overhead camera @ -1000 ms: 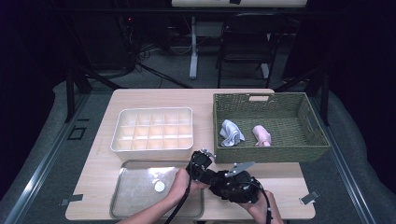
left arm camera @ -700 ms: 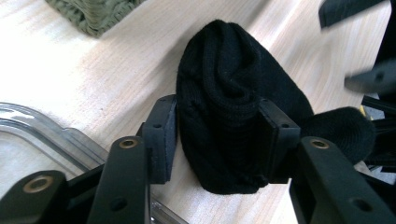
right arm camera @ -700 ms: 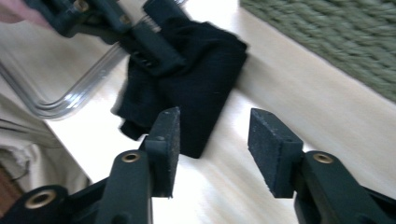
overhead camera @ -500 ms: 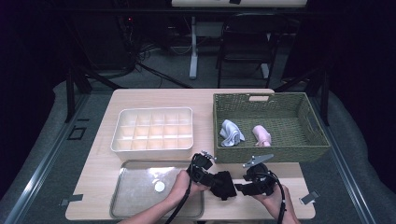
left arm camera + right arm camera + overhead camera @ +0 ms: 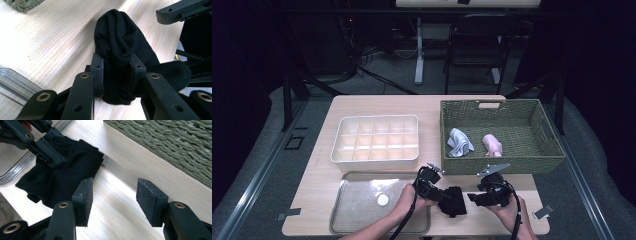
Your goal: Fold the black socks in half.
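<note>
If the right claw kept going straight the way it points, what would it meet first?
Probably bare tabletop: the right claw is open and empty. The black sock lies to its left, the woven basket farther on; depth is unclear.

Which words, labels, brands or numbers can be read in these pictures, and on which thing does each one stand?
None: no readable text stands on any thing here.
The black sock, the green woven basket, the white divided box, the clear tray and both tongs, left and right, bear no writing.
</note>
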### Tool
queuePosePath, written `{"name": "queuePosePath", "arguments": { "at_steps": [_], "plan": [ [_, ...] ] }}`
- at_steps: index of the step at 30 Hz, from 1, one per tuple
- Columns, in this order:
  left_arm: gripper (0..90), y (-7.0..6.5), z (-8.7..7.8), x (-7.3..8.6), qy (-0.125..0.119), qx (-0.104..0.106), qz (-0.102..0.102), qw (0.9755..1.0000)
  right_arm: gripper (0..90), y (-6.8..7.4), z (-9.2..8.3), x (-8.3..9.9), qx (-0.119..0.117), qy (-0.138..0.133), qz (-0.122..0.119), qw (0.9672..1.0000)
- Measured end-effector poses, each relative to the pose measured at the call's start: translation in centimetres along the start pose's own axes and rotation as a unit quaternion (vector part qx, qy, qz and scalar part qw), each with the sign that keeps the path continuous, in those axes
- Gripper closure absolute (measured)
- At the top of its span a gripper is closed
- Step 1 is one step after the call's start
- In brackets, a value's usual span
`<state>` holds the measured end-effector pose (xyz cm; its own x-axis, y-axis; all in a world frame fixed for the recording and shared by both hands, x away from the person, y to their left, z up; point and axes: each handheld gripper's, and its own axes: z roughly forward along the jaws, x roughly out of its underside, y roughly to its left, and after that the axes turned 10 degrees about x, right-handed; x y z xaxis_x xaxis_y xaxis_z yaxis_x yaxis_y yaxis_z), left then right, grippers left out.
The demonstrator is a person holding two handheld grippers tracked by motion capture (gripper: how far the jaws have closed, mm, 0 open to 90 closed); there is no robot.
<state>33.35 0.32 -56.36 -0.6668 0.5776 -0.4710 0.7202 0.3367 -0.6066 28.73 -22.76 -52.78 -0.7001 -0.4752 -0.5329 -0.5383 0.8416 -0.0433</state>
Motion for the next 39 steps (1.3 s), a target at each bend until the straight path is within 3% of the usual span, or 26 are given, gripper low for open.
{"name": "queuePosePath", "arguments": {
  "at_steps": [12, 14, 20, 23, 30, 32, 33, 39],
  "plan": [
    [72.4, -0.7, -1.2, -0.2, -0.021, 0.005, 0.013, 0.9997, 34.8, -0.7, 0.1, 0.2, 0.007, 0.002, 0.010, 0.9999],
    [72.5, -1.0, -2.0, -0.2, -0.028, 0.006, 0.021, 0.9994, 32.7, -0.9, 0.0, 0.2, 0.015, 0.005, 0.001, 0.9999],
    [72.4, -1.5, -3.7, -0.2, -0.039, 0.004, 0.033, 0.9987, 26.8, -1.1, -0.1, 0.3, 0.016, 0.000, 0.008, 0.9998],
    [72.3, -1.7, -4.6, 0.0, -0.044, -0.007, 0.041, 0.9982, 24.4, -1.2, 0.0, 0.3, 0.019, 0.005, 0.006, 0.9998],
    [72.3, -1.5, -6.1, 0.3, -0.057, -0.013, 0.037, 0.9976, 20.6, -1.2, 0.2, 0.4, 0.025, 0.009, 0.000, 0.9997],
    [72.3, -1.6, -6.4, 0.4, -0.059, -0.026, 0.037, 0.9973, 19.8, -1.2, 0.2, 0.4, 0.025, 0.011, 0.000, 0.9996],
    [72.3, -1.5, -6.6, 0.4, -0.060, -0.016, 0.038, 0.9973, 19.5, -1.2, 0.2, 0.4, 0.025, 0.011, 0.000, 0.9996],
    [72.2, -1.6, -7.6, 0.7, -0.067, -0.023, 0.039, 0.9967, 17.8, -1.3, 0.3, 0.6, 0.027, 0.015, 0.000, 0.9995]
  ]
}}
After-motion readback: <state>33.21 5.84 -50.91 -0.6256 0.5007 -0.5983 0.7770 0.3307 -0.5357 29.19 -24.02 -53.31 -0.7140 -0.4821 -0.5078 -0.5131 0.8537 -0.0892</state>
